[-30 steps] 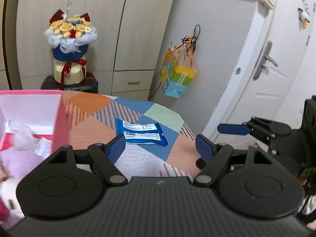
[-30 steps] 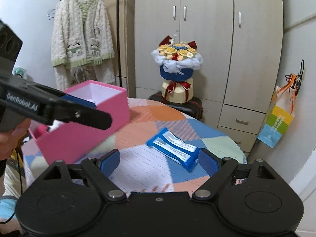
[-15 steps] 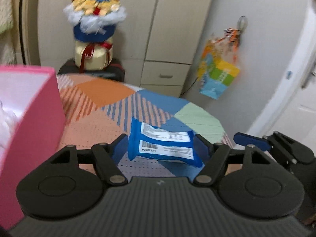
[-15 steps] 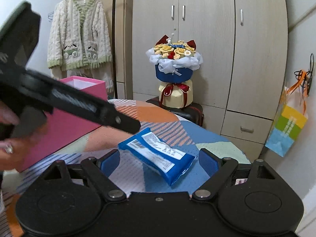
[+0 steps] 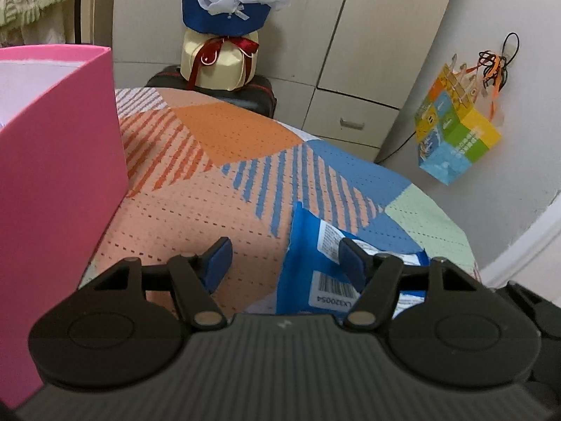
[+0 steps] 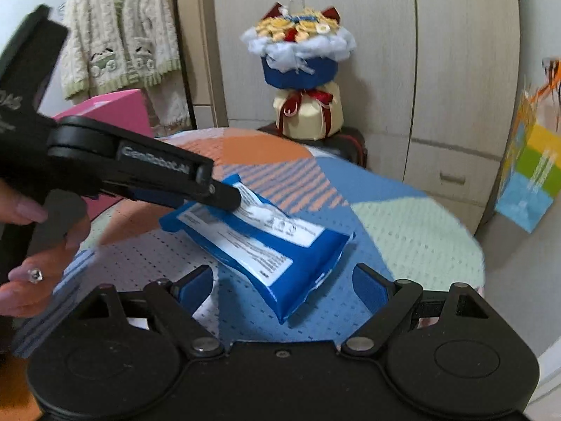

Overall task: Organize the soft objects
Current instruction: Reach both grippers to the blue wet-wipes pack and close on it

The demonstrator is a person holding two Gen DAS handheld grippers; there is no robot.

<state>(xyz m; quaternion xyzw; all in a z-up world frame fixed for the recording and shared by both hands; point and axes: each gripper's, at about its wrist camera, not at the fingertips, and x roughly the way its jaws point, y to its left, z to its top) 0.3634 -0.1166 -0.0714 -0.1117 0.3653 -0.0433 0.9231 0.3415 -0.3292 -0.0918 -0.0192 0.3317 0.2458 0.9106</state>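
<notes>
A blue soft packet [image 5: 308,263] with white labels lies on the patterned tablecloth [image 5: 228,133]. My left gripper [image 5: 285,261] hangs low over the packet's end, its jaws closing. The right-hand finger [image 5: 352,263] is over the packet, while the other pad [image 5: 219,258] stands apart from it. In the right wrist view the packet [image 6: 259,242] lies just ahead, its near corner reaching between the wide-open fingers of my right gripper [image 6: 282,286] without touching them. There the left gripper's finger [image 6: 217,193] comes in from the left onto the packet's far end.
An open pink box [image 5: 59,175] stands on the table at the left. A hand [image 6: 35,245] holds the left gripper. Behind the table are a flower bouquet [image 5: 228,17], wardrobe doors and a hanging cardigan [image 6: 122,45]. A coloured paper bag [image 5: 455,140] hangs on the right wall.
Both grippers have come down and closer to the blue packet. The left gripper's jaws have narrowed and it now sits over the packet's end. The packet has not moved.
</notes>
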